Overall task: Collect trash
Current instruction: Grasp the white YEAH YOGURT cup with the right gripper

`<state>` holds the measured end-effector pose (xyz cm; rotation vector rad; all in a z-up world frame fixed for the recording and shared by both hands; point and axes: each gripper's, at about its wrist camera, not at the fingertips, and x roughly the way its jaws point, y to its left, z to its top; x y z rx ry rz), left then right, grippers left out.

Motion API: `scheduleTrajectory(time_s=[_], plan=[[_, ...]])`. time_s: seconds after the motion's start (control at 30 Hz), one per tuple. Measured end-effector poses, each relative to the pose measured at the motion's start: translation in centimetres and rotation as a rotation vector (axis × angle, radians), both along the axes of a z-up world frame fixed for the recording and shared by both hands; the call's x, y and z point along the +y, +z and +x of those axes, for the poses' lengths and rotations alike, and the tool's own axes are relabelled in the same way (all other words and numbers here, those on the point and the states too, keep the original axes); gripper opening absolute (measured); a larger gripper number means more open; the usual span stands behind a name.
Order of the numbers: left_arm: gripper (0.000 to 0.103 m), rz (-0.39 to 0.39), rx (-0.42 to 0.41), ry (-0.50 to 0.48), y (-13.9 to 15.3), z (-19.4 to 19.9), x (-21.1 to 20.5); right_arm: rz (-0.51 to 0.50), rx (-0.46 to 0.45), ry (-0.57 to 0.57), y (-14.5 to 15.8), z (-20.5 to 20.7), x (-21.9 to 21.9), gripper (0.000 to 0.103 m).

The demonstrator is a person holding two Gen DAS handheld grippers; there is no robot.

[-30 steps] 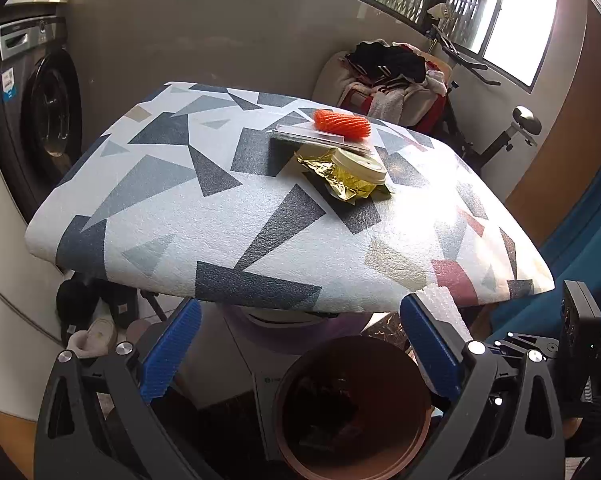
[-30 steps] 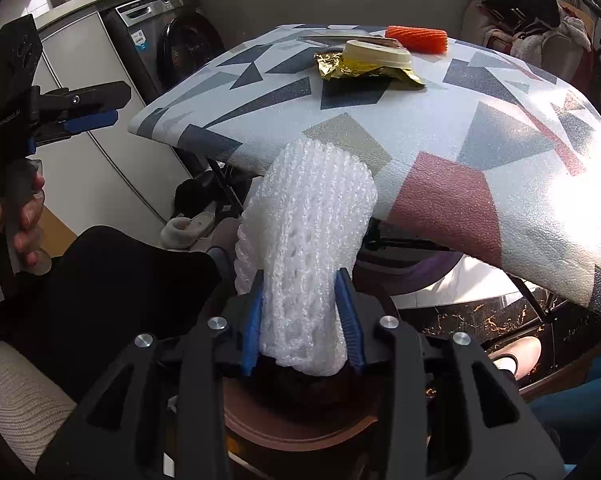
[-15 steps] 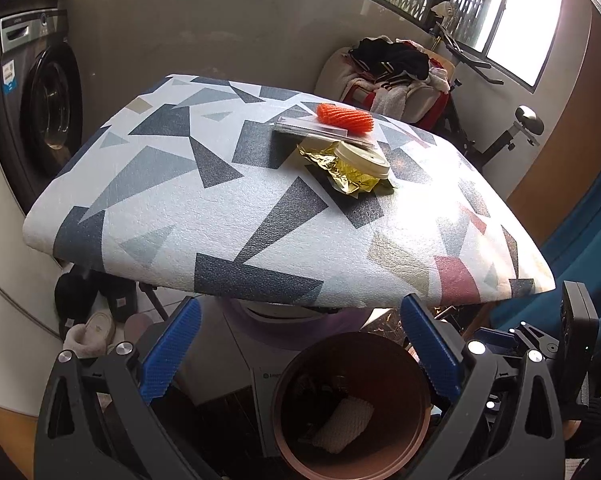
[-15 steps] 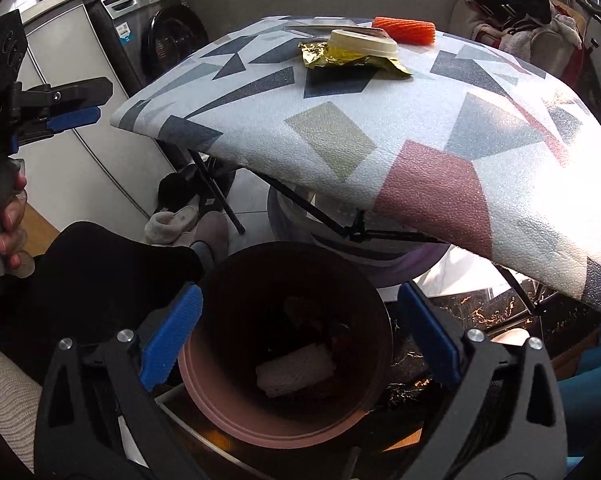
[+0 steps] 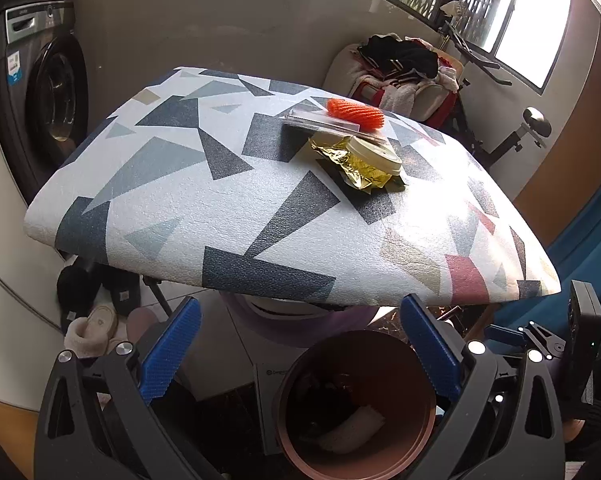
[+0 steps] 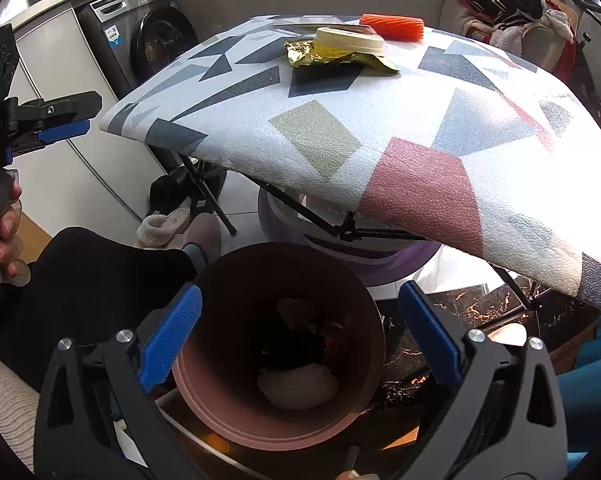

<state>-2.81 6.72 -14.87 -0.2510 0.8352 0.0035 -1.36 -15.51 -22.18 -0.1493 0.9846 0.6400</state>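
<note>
A brown trash bin (image 6: 284,424) stands on the floor below the table's front edge; it also shows in the left wrist view (image 5: 380,468). A white foam net (image 6: 298,386) lies inside it, also seen from the left wrist (image 5: 350,430). On the patterned table (image 5: 172,184) lie an orange foam net (image 5: 354,114), a clear plastic sleeve (image 5: 320,120), a gold foil wrapper (image 5: 352,164) and a beige cup lid (image 5: 374,154). My right gripper (image 6: 298,340) is open and empty above the bin. My left gripper (image 5: 298,354) is open and empty, low before the table.
A washing machine (image 5: 40,92) stands at the left. Slippers and shoes (image 5: 92,320) lie under the table. A purple-and-white round appliance (image 6: 340,248) sits behind the bin. A chair piled with clothes (image 5: 400,68) and an exercise bike (image 5: 516,132) stand behind the table.
My right gripper opened and let go of the white foam net, which dropped into the bin. Both grippers have since shifted only slightly.
</note>
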Motion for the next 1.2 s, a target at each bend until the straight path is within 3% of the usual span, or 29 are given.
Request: scheduleTrajectory(time_s=[0.17, 0.43, 0.87, 1.03, 1.2], plan=[[0.097, -0.011, 0.007, -0.007, -0.3, 0.3, 0.3, -0.007, -0.016, -0.013, 0.1, 0.5, -0.1, 0.097], [0.097, 0.044, -0.035, -0.011, -0.5, 1.2, 0.6, -0.02, -0.063, -0.028, 1.8, 3.7, -0.1, 0.097], [0.097, -0.026, -0.052, 0.115, 0.3, 4.4, 5.7, 0.078, -0.12, -0.046, 5.7, 17.7, 5.2, 0.097], [0.097, -0.054, -0.058, 0.113, 0.2, 5.7, 6.6, 0.052, -0.097, 0.03, 4.9, 22.2, 8.8, 0.097], [0.097, -0.038, -0.073, 0.136, 0.3, 7.2, 6.8, 0.037, -0.063, 0.002, 3.4, 25.2, 10.5, 0.097]])
